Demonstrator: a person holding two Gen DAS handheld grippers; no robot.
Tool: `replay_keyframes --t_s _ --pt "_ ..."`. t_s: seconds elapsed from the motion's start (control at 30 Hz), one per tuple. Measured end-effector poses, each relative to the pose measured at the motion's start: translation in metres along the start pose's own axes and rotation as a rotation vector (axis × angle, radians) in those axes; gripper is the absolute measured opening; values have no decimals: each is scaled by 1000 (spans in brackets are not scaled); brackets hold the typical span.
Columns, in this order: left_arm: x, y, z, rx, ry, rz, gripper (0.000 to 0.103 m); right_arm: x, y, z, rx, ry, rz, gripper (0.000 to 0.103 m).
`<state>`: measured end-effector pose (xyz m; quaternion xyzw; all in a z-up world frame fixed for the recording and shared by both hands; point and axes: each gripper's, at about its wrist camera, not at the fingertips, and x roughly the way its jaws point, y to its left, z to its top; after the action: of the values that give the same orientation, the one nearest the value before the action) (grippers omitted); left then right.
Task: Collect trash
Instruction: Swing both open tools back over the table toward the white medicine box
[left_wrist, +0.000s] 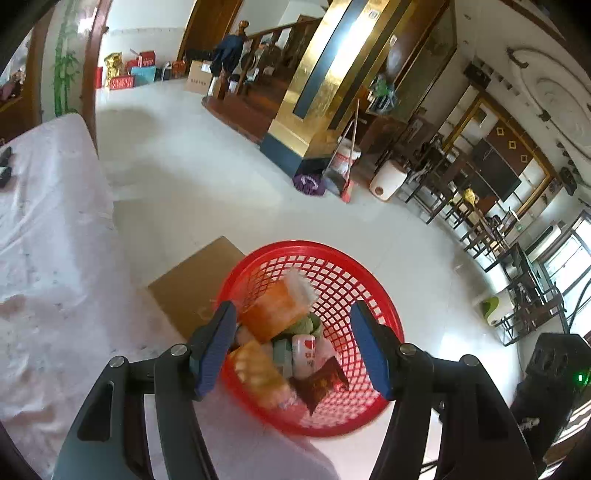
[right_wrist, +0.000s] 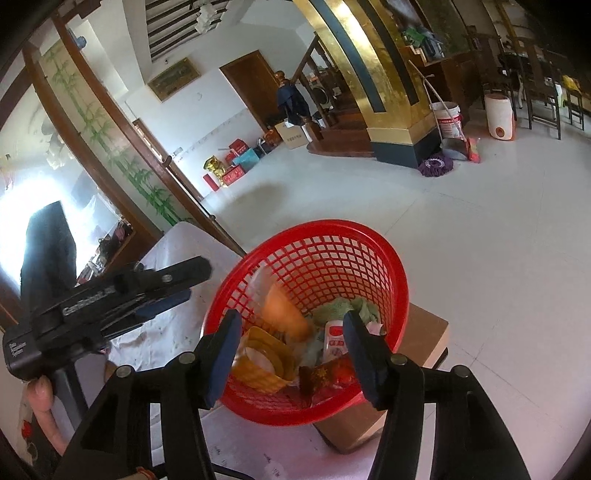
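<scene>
the red basket (left_wrist: 373, 291) sits on a cardboard box (left_wrist: 192, 284) just beside the white-covered table (left_wrist: 48, 229), and both grippers hang above it. inside the basket lie an orange packet (left_wrist: 275, 308), a yellow wrapper (right_wrist: 264, 356), a green cloth (right_wrist: 338, 308), a small white carton (left_wrist: 304, 352) and a dark red wrapper (left_wrist: 323, 384). the left gripper (left_wrist: 293, 345) has its fingers spread, nothing between them; the right gripper (right_wrist: 291, 354) is likewise parted and empty.

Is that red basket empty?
No, the red basket already holds trash: an orange packet, a yellow wrapper and a green cloth.
</scene>
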<state>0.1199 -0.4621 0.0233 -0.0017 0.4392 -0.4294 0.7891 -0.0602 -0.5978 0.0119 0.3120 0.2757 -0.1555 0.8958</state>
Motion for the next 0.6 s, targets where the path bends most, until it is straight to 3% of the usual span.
replay_keyframes --t_s 0.1,0.23,0.6 --pt "-35 8 -11 -19 -38 -5 69 -18 17 -4 -25 -31 35 61" --pt "-99 25 -40 -27 -99 59 70 -40 44 -9 -63 -66 93 70" --pt "-281 102 -123 -143 -353 398 74 -62 176 -34 -283 -75 297 78"
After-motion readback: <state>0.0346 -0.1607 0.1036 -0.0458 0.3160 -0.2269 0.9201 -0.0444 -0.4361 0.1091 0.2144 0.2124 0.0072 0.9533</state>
